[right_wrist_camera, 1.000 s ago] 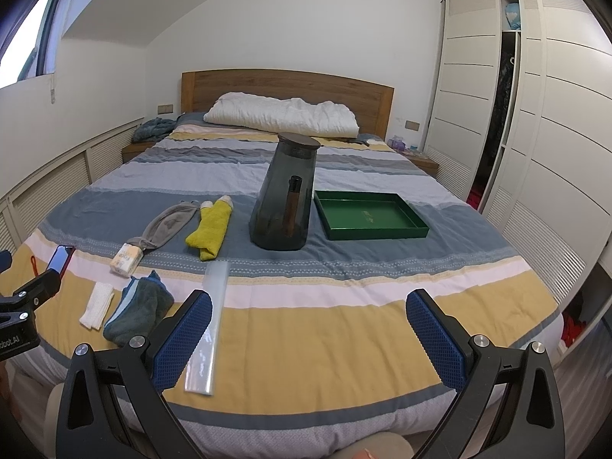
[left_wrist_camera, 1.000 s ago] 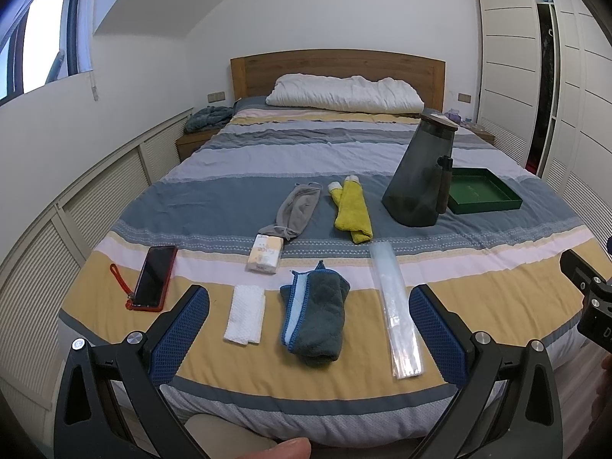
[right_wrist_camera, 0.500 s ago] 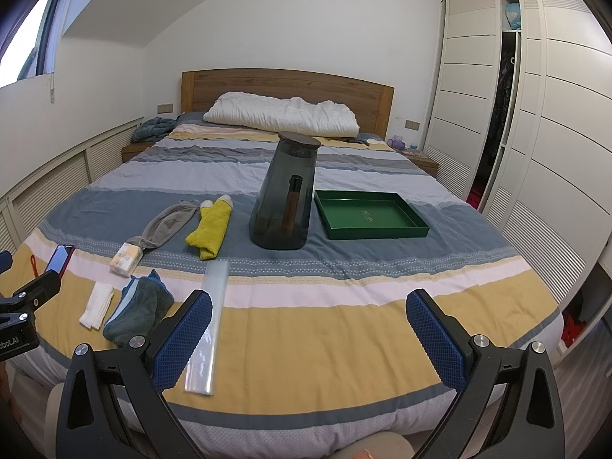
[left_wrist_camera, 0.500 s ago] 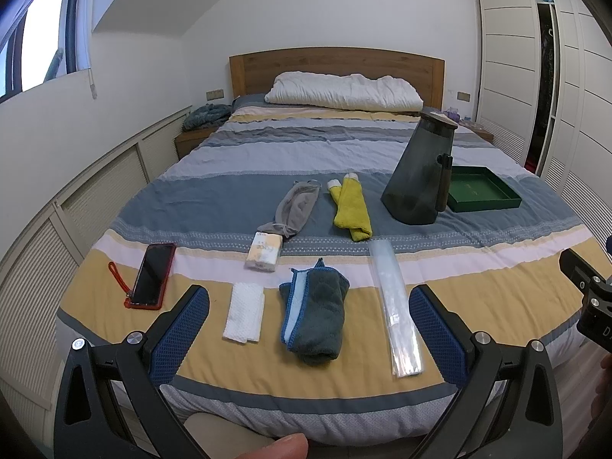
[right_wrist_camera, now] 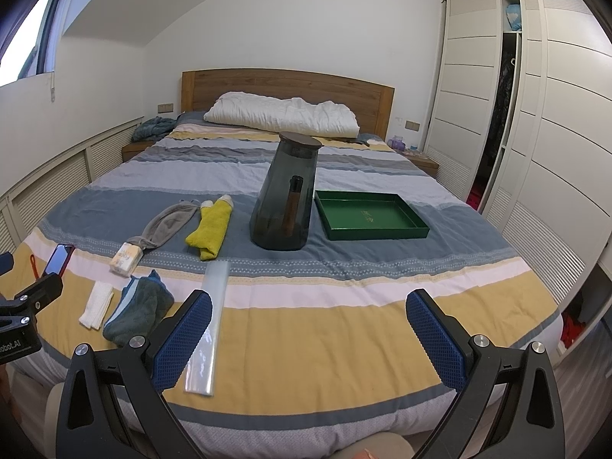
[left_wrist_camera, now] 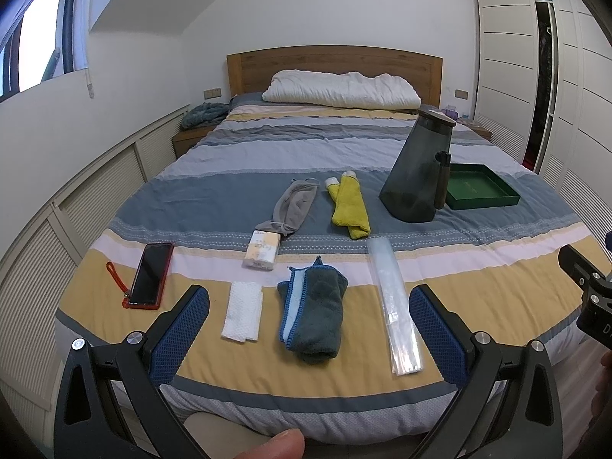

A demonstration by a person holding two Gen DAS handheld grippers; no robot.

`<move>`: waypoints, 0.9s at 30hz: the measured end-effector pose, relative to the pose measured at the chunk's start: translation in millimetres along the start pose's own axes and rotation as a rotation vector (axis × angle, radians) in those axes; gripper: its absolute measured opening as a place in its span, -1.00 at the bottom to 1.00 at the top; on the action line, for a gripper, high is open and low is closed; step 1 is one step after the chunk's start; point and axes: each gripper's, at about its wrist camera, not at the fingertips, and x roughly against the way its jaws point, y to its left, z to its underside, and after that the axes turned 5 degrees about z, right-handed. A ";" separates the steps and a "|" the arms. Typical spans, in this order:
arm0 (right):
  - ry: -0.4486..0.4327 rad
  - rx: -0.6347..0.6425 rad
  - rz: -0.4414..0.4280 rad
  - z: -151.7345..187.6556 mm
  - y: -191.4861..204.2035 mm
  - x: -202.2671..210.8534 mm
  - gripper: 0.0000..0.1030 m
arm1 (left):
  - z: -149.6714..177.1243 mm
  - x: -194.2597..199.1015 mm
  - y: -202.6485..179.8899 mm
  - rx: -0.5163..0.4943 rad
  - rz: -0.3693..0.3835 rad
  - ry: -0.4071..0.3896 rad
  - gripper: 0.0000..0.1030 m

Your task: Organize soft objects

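Note:
Soft items lie on the striped bed: a dark teal towel [left_wrist_camera: 314, 310] [right_wrist_camera: 137, 311], a white folded cloth [left_wrist_camera: 243, 310] [right_wrist_camera: 96, 304], a grey eye mask [left_wrist_camera: 294, 206] [right_wrist_camera: 166, 223], yellow socks [left_wrist_camera: 349, 206] [right_wrist_camera: 211, 229] and a tissue pack [left_wrist_camera: 262, 254] [right_wrist_camera: 124, 259]. A green tray [left_wrist_camera: 480, 191] [right_wrist_camera: 369, 220] sits at the right. My left gripper [left_wrist_camera: 308, 329] is open and empty above the bed's near edge, in front of the towel. My right gripper [right_wrist_camera: 308, 334] is open and empty, right of the towel.
A dark tall jug [left_wrist_camera: 420, 168] [right_wrist_camera: 285, 195] stands left of the tray. A clear plastic sleeve [left_wrist_camera: 394, 302] [right_wrist_camera: 208, 325] lies right of the towel. A red-cased phone [left_wrist_camera: 150, 273] lies at the left. A pillow [left_wrist_camera: 340, 90] and headboard are far back. Wardrobes [right_wrist_camera: 535, 114] stand to the right.
Both views have shifted very slightly; the objects on the bed have not moved and both grippers stay open.

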 end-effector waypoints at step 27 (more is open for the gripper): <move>0.001 0.002 0.002 -0.8 2.4 -1.7 0.99 | -0.8 0.5 -4.0 -0.015 0.000 0.003 0.98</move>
